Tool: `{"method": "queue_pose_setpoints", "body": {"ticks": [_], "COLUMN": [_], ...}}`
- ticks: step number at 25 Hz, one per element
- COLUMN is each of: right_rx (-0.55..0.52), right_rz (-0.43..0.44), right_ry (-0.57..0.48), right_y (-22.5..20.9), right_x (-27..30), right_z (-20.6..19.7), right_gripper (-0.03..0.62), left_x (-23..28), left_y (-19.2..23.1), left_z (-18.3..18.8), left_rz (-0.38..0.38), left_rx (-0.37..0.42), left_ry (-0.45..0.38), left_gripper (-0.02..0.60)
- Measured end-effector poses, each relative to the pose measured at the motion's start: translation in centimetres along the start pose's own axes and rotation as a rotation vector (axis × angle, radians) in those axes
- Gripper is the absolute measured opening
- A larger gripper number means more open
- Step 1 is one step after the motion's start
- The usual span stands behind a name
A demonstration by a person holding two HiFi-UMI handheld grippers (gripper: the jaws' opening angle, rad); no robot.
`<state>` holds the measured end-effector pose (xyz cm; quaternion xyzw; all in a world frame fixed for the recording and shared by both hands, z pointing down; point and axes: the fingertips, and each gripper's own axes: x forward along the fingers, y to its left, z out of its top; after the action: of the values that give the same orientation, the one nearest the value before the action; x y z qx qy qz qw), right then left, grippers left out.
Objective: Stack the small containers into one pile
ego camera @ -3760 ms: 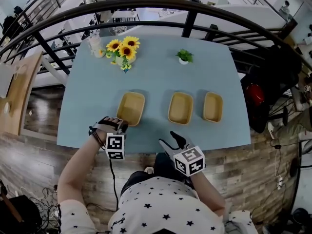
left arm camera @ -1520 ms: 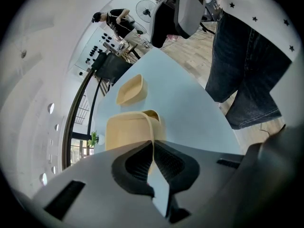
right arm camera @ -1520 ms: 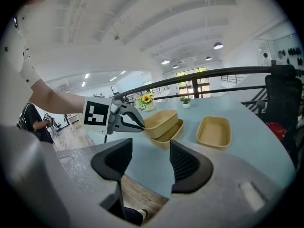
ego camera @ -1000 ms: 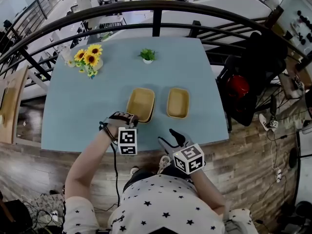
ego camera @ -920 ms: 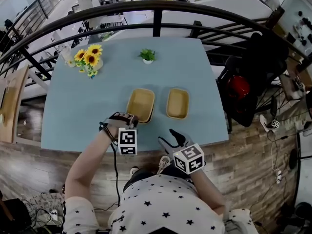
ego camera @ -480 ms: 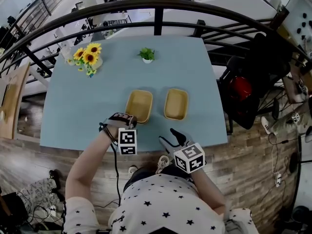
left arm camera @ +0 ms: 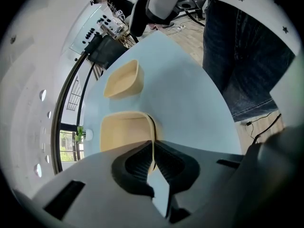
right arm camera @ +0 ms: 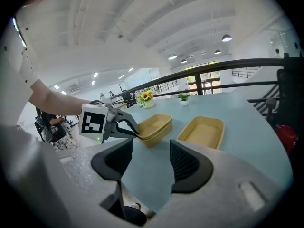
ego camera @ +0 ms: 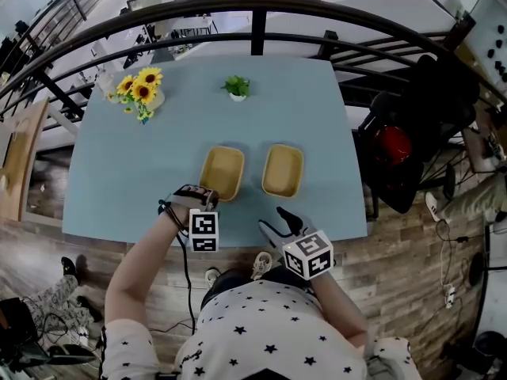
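Two tan shallow containers lie side by side on the blue table [ego camera: 119, 180]. The left container [ego camera: 221, 172] [left arm camera: 124, 132] [right arm camera: 154, 125] shows a doubled rim, as if one sits nested in another. My left gripper [ego camera: 200, 199] [left arm camera: 152, 148] [right arm camera: 124, 123] is shut on its near rim, and the thin wall runs between the pads. The right container [ego camera: 283, 169] [left arm camera: 124, 79] [right arm camera: 202, 130] stands alone beside it. My right gripper [ego camera: 287, 222] [right arm camera: 147, 159] hovers open at the table's near edge, with nothing between its fingers.
A vase of sunflowers [ego camera: 139, 93] and a small green potted plant [ego camera: 236, 87] stand at the table's far side. A dark curved railing [ego camera: 253, 10] runs behind the table. A dark chair with a red object [ego camera: 394, 145] is at the right.
In the earliest frame three containers lay apart in a row. The left one, held by my left gripper, now sits where the middle one lay. Over the last second nothing visibly moved.
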<state>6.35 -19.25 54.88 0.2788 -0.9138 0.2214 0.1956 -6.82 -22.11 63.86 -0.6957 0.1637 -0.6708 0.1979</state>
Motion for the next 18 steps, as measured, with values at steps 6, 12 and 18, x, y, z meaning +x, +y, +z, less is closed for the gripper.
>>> {"method": "queue_pose_setpoints", "body": {"ticks": [6, 12, 18], "right_rx": [-0.010, -0.019, -0.026], "right_rz": [0.015, 0.030, 0.041], "right_ry": [0.002, 0.004, 0.002], "right_y": [-0.6, -0.9, -1.2], "right_x": [0.1, -0.1, -0.4], "right_z": [0.3, 0.3, 0.5], "right_gripper": [0.230, 0.230, 0.230], "left_x": [0.0, 0.0, -0.3], "left_y": [0.2, 0.2, 0.5], "left_z": [-0.1, 0.0, 0.3], "left_rz": [-0.004, -0.003, -0.014], "left_rx": [-0.015, -0.020, -0.037], "left_ry": [0.011, 0.021, 0.026], "left_gripper": [0.011, 0.011, 0.095]}}
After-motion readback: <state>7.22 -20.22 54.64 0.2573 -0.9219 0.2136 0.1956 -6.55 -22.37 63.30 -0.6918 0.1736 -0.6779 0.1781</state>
